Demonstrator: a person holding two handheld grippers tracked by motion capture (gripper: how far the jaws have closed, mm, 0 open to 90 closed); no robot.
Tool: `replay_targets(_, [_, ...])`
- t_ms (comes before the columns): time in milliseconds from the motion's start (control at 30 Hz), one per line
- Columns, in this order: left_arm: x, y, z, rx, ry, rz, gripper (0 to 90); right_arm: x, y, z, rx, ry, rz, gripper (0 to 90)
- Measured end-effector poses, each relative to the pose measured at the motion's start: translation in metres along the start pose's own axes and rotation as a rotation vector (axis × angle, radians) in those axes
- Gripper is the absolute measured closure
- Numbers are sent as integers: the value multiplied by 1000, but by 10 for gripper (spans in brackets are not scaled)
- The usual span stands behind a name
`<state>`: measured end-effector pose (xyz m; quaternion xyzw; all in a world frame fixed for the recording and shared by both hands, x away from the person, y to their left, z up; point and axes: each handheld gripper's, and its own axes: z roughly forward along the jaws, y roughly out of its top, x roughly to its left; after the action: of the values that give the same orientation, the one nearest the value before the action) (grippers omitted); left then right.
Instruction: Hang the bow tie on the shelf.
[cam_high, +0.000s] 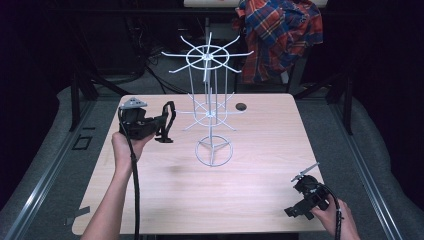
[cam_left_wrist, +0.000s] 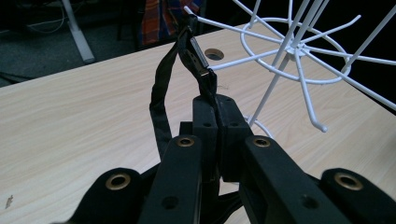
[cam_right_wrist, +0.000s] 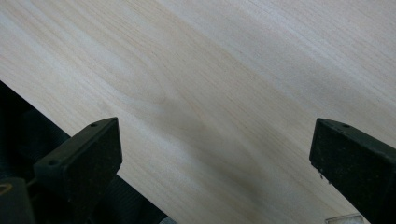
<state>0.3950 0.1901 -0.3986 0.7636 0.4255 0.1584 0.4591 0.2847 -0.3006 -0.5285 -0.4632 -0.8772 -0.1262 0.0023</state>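
A white wire display rack (cam_high: 211, 100) with two tiers of hooked arms stands mid-table; its lower tier (cam_left_wrist: 299, 51) fills the upper right of the left gripper view. My left gripper (cam_high: 161, 125) is held above the table just left of the rack, shut on a black strap (cam_left_wrist: 187, 60) that loops upward from the pinched jaws and carries a small metal buckle. The strap's loop (cam_high: 169, 114) hangs short of the rack's arms. At the table's near right corner my right gripper (cam_high: 296, 210) stands open over bare wood, its jaws wide apart with nothing between them (cam_right_wrist: 210, 154).
A plaid shirt (cam_high: 280, 35) hangs behind the table's far edge. A round cable hole (cam_high: 241, 106) sits in the tabletop near the rack. The wooden table (cam_high: 250, 165) has dark floor and metal frame legs around it.
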Motion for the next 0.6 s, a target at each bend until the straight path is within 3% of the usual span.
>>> replay_targets(467, [-8, -1, 15, 42, -39, 22, 879, -1, 0, 0, 4, 15, 11, 22])
replay_targets(600, [-7, -4, 19, 65, -43, 24, 879, 0, 0, 0, 1, 0, 3, 23])
